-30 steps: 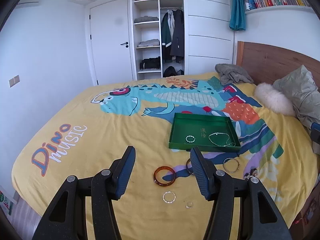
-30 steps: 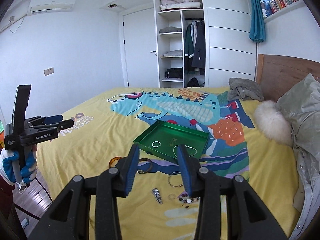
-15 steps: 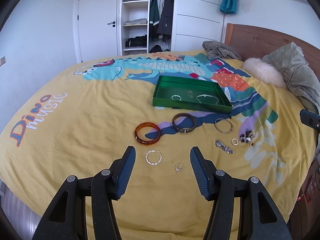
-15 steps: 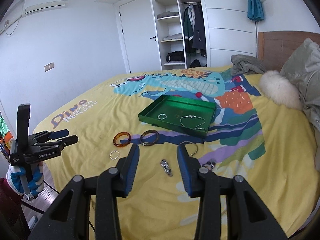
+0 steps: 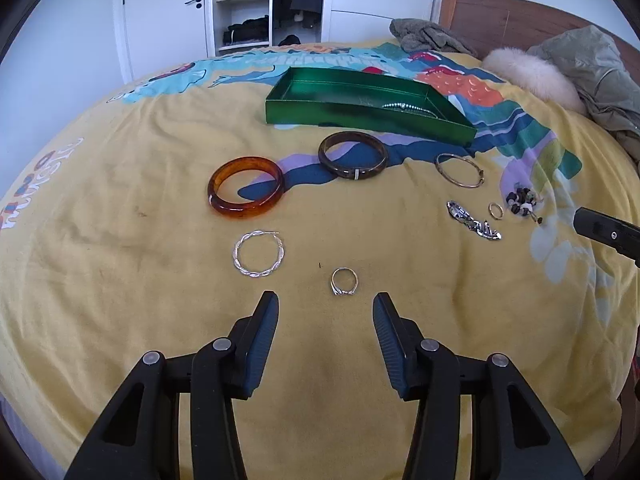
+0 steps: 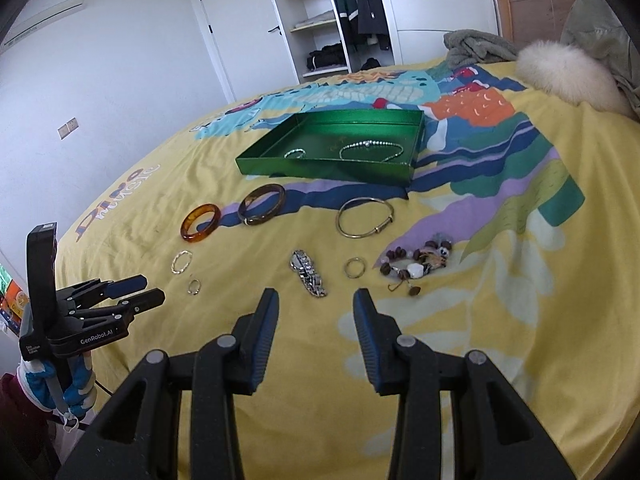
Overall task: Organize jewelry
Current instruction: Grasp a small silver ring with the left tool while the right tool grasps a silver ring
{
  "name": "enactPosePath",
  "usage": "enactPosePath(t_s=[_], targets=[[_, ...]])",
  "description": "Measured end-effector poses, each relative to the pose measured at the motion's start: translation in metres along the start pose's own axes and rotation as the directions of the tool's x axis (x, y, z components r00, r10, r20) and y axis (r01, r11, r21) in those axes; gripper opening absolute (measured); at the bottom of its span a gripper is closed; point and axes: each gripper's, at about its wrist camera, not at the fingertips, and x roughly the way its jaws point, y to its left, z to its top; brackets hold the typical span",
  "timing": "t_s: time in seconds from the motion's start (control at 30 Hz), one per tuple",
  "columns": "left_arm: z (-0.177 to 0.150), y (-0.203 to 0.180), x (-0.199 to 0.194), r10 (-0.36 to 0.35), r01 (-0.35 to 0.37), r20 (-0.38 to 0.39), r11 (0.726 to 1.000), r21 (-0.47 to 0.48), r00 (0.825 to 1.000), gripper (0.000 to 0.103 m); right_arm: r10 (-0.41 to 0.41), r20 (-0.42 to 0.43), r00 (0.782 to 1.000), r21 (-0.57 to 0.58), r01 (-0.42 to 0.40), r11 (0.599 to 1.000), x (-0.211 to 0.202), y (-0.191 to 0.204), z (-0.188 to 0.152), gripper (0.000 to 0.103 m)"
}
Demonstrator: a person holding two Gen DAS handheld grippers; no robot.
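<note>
Both grippers had dropped closer to the yellow bedspread [image 5: 120, 200]. The left gripper [image 5: 325, 312], jaws apart, hovered near a small ring [image 5: 344, 281]; the right gripper [image 6: 315, 308] gaped near what was perhaps a silver clip [image 6: 308, 273]. A green tray [image 6: 332, 162] sat beyond.

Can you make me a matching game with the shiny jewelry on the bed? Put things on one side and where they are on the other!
Things:
1. Amber translucent bangle
2. Sparkly silver chain necklace
3. Small silver ring
4. Brown beaded bracelet

Places:
A. Inside the green tray
B. Just ahead of the left gripper
C. Left of the dark brown bangle
D. Right of the small gold ring

Pairs: 1-C, 2-A, 3-B, 4-D
</note>
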Motion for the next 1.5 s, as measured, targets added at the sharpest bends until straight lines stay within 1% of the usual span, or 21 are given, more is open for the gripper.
enactPosePath(t_s=[0.07, 0.17, 0.3, 0.53, 0.73, 0.83, 0.9, 0.93, 1.07, 1.23, 1.5], targets=[[0.001, 0.0, 0.009, 0.003, -0.003, -0.011, 1.0, 0.005, 1.0, 0.049, -0.003, -0.022, 1.0, 0.01, 0.003, 1.0, 0.015, -0.003, 0.0, 0.036], [0.003, 0.002, 0.022, 0.001, -0.001, -0.029, 1.0, -0.001, 1.0, 0.047, -0.008, -0.048, 0.999, 0.021, 0.009, 1.0, 0.034, -0.007, 0.003, 0.031], [0.002, 0.005, 0.036, -0.008, 0.008, -0.052, 1.0, -0.01, 0.999, 0.045, -0.02, -0.081, 0.997, 0.031, 0.023, 0.999, 0.057, -0.011, 0.006, 0.028], [0.005, 0.003, 0.043, -0.019, 0.02, -0.05, 1.0, 0.009, 0.999, 0.043, -0.05, -0.128, 0.991, 0.059, 0.058, 0.997, 0.088, -0.023, 0.012, 0.027], [0.005, -0.001, 0.048, -0.02, 0.021, -0.045, 0.999, 0.035, 0.999, 0.037, -0.068, -0.15, 0.986, 0.049, 0.076, 0.996, 0.105, -0.024, 0.016, 0.027], [0.005, -0.003, 0.048, -0.032, 0.034, -0.043, 0.998, 0.045, 0.999, 0.03, -0.083, -0.159, 0.984, 0.035, 0.09, 0.995, 0.111, -0.023, 0.017, 0.026], [0.004, -0.005, 0.049, -0.038, 0.04, -0.042, 0.998, 0.053, 0.998, 0.024, -0.096, -0.165, 0.982, 0.029, 0.102, 0.994, 0.114, -0.023, 0.017, 0.021], [0.004, -0.006, 0.049, -0.04, 0.043, -0.042, 0.998, 0.056, 0.998, 0.023, -0.102, -0.167, 0.981, 0.026, 0.108, 0.994, 0.116, -0.023, 0.017, 0.019], [0.004, -0.006, 0.05, -0.043, 0.045, -0.042, 0.997, 0.057, 0.998, 0.017, -0.109, -0.169, 0.98, 0.014, 0.113, 0.994, 0.117, -0.022, 0.017, 0.019], [0.004, -0.009, 0.048, -0.034, 0.036, -0.042, 0.997, 0.063, 0.999, 0.017, -0.101, -0.152, 0.983, 0.011, 0.104, 0.995, 0.113, -0.022, 0.016, 0.019], [0.007, -0.01, 0.035, -0.028, 0.03, -0.029, 0.998, 0.049, 0.999, 0.017, -0.071, -0.105, 0.992, 0.02, 0.073, 0.997, 0.089, -0.018, 0.017, 0.019]])
